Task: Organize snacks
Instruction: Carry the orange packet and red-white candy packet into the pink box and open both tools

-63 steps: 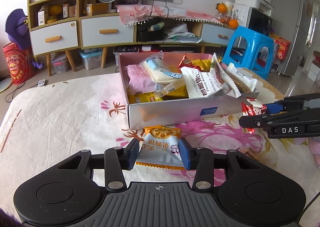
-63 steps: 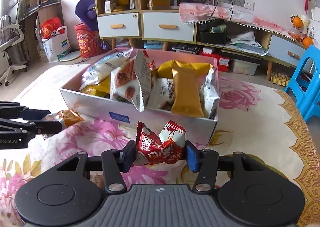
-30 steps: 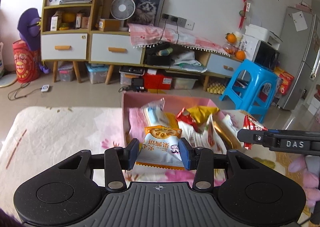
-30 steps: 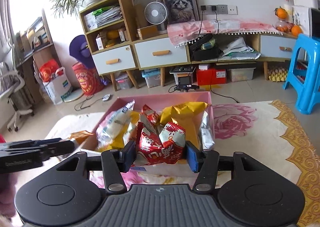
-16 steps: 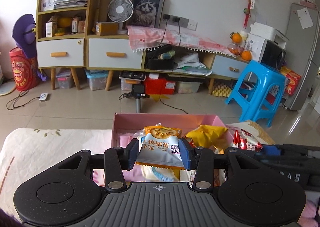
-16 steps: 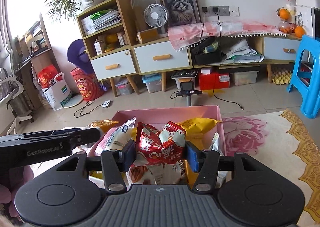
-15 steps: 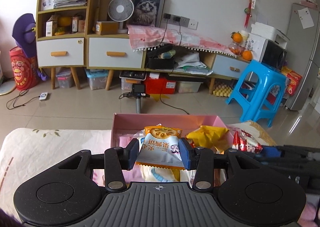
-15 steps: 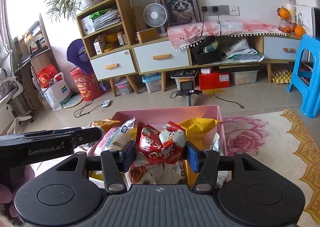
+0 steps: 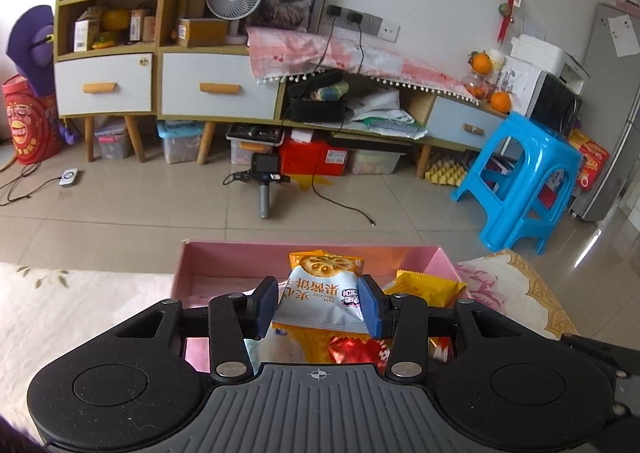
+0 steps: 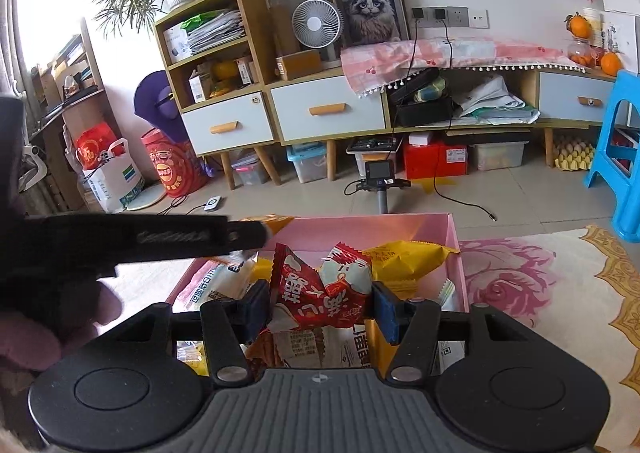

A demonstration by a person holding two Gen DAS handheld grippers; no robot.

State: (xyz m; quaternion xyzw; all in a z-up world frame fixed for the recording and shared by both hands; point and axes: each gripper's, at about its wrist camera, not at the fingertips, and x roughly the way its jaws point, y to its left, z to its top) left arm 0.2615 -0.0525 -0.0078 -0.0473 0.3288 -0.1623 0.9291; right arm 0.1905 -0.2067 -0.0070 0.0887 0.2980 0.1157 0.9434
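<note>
Both my tongs have risen from the counter to hover over the pink cardboard box [image 9: 312, 257]: left tongs [image 9: 318, 311] pinching the silver-and-orange biscuit packet [image 9: 320, 293], right tongs [image 10: 320, 311] pinching the red-and-white crinkly snack packet [image 10: 316, 293]. I should lower each over a gap before releasing.

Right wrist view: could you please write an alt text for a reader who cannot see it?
The right gripper holds a red and white snack packet between its fingers, above a pink box full of snacks. The left gripper reaches in from the left with an orange packet; cabinets stand behind.

Left gripper [image 9: 319, 307] and right gripper [image 10: 320, 307], jaws clamped, side by side.
</note>
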